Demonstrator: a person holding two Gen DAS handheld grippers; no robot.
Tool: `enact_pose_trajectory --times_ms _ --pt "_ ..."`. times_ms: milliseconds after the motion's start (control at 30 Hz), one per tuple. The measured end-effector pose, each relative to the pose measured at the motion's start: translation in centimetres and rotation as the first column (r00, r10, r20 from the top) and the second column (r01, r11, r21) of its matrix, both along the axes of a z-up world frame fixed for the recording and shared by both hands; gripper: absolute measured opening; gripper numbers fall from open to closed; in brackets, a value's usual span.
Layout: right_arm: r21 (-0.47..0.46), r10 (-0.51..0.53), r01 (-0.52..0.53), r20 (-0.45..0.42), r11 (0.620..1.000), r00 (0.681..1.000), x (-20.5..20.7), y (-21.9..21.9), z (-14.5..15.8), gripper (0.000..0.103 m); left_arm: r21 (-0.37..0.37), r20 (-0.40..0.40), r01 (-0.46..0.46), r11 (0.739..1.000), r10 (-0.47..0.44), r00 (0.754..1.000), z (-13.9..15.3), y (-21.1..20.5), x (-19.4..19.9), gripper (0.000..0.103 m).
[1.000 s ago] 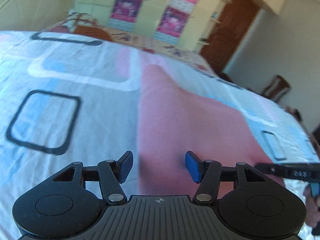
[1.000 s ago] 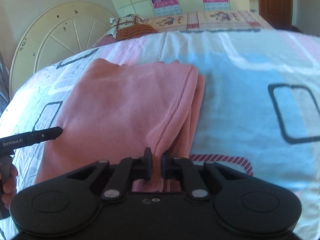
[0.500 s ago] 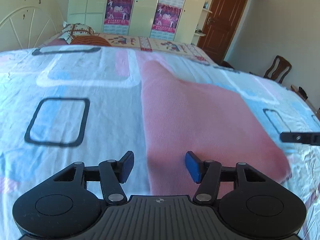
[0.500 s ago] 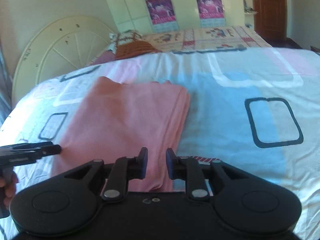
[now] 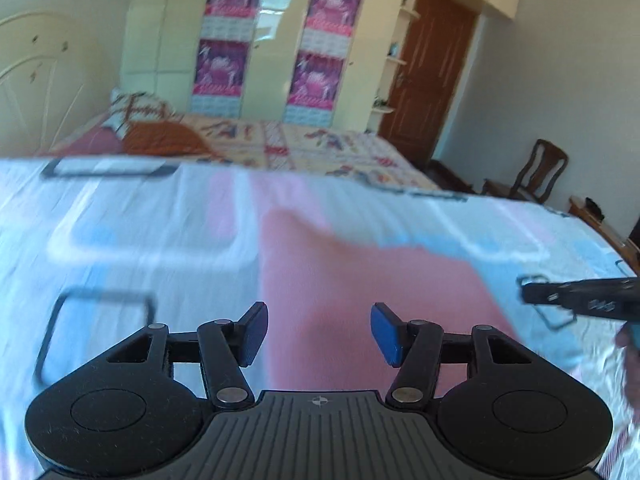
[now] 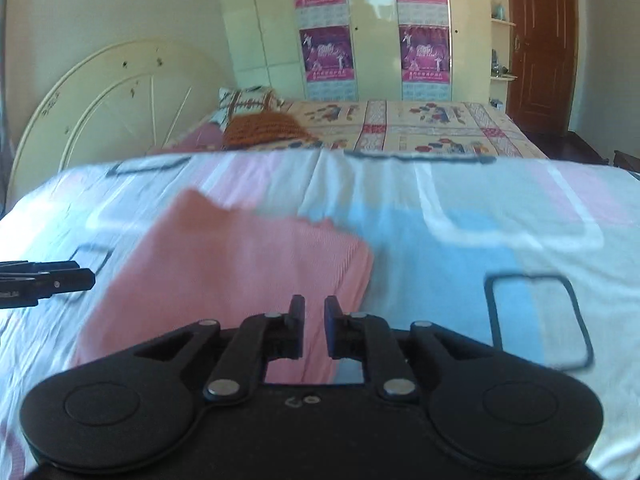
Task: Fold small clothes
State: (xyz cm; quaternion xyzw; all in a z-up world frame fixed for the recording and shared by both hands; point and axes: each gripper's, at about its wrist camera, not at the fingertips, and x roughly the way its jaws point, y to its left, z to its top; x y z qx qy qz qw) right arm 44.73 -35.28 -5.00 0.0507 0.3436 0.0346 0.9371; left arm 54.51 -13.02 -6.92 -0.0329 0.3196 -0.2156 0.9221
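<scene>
A folded pink knit garment point(image 5: 360, 288) lies flat on the patterned bedsheet point(image 5: 120, 240); it also shows in the right wrist view point(image 6: 240, 268). My left gripper point(image 5: 316, 332) is open and empty, held above the garment's near edge. My right gripper point(image 6: 314, 320) stands a little open with a narrow gap between its jaws, empty, above the garment's near right corner. Each gripper's tip shows in the other's view, the right one point(image 5: 580, 300) and the left one point(image 6: 44, 282).
The sheet point(image 6: 520, 240) has black square outlines and blue and pink blocks. Behind it are a second bed point(image 6: 420, 124) with an orange cushion point(image 6: 264, 130), a cream headboard point(image 6: 108, 112), a wardrobe with posters point(image 5: 276, 40), a brown door point(image 5: 432, 76) and a wooden chair point(image 5: 536, 172).
My right gripper let go of the garment's edge and its jaws parted a little. Both grippers rose and drew back from the garment, which now lies flat and folded.
</scene>
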Motion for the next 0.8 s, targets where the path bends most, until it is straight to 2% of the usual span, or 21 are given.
enact_pose_trajectory --times_ms 100,167,200,267,367,433,467,500,533,567,600,667,733,800 --pt "0.016 -0.006 0.006 -0.001 1.0 1.0 4.0 -0.1 -1.1 0.009 -0.011 -0.045 0.037 0.999 -0.038 0.998 -0.9 -2.4 4.1 0.057" --pt "0.004 -0.001 0.001 -0.059 1.0 0.998 6.0 -0.1 -2.9 0.008 0.041 -0.161 0.04 0.998 -0.033 0.986 -4.0 -3.7 6.6 0.057" --pt "-0.034 -0.016 0.011 -0.14 0.999 0.99 6.9 -0.1 -4.8 0.0 0.038 -0.162 0.042 0.998 -0.036 0.986 -5.0 -3.7 6.8 0.057" --pt "-0.036 -0.022 0.017 -0.126 0.999 0.992 6.7 -0.4 -6.2 0.0 0.074 -0.129 0.054 0.996 -0.044 0.991 -4.8 -4.2 6.4 0.057" --pt "-0.043 -0.03 0.025 -0.124 0.999 0.992 6.1 -0.1 -5.3 0.0 0.042 -0.088 0.034 0.999 -0.03 0.996 -2.8 -3.2 4.7 0.057" --pt "-0.044 -0.029 0.026 -0.073 0.999 0.997 5.0 0.2 -4.1 0.017 0.054 -0.049 -0.008 0.998 0.011 0.999 -2.3 -2.2 3.5 0.057" --pt "-0.041 -0.021 0.019 -0.045 0.999 0.999 4.3 0.4 -3.5 0.017 0.069 -0.038 -0.045 0.997 0.047 0.998 -2.4 -1.9 3.2 0.057" --pt "-0.038 -0.007 0.006 -0.027 0.999 1.0 3.9 0.6 -3.2 0.016 0.078 -0.05 -0.07 0.995 0.074 0.996 -2.9 -1.4 3.5 0.057" --pt "-0.04 0.012 -0.012 -0.02 0.999 1.0 4.0 0.7 -3.3 0.013 0.109 -0.101 -0.082 0.991 0.093 0.991 -3.9 -1.5 4.2 0.057" --pt "-0.063 0.019 -0.022 -0.052 0.998 0.998 4.4 0.9 -4.0 0.01 0.133 -0.146 -0.081 0.988 0.1 0.984 -5.0 -1.7 4.7 0.057" --pt "-0.095 0.005 -0.018 -0.128 0.995 0.992 5.3 0.9 -5.2 0.006 0.102 -0.153 -0.089 0.991 0.104 0.983 -5.6 -1.5 4.8 0.057" --pt "-0.095 0.005 -0.017 -0.123 0.995 0.992 5.8 0.8 -5.7 0.006 0.084 -0.158 -0.104 0.991 0.117 0.981 -5.5 -1.3 4.6 0.057" --pt "-0.097 -0.002 -0.01 -0.124 0.995 0.992 5.7 0.9 -4.8 0.007 0.091 -0.14 -0.113 0.989 0.125 0.982 -4.6 -1.2 3.8 0.057" --pt "-0.091 0.007 -0.012 -0.065 0.996 0.998 4.4 1.1 -3.4 0.016 0.101 -0.107 -0.111 0.989 0.122 0.987 -3.9 -0.8 2.6 0.057"
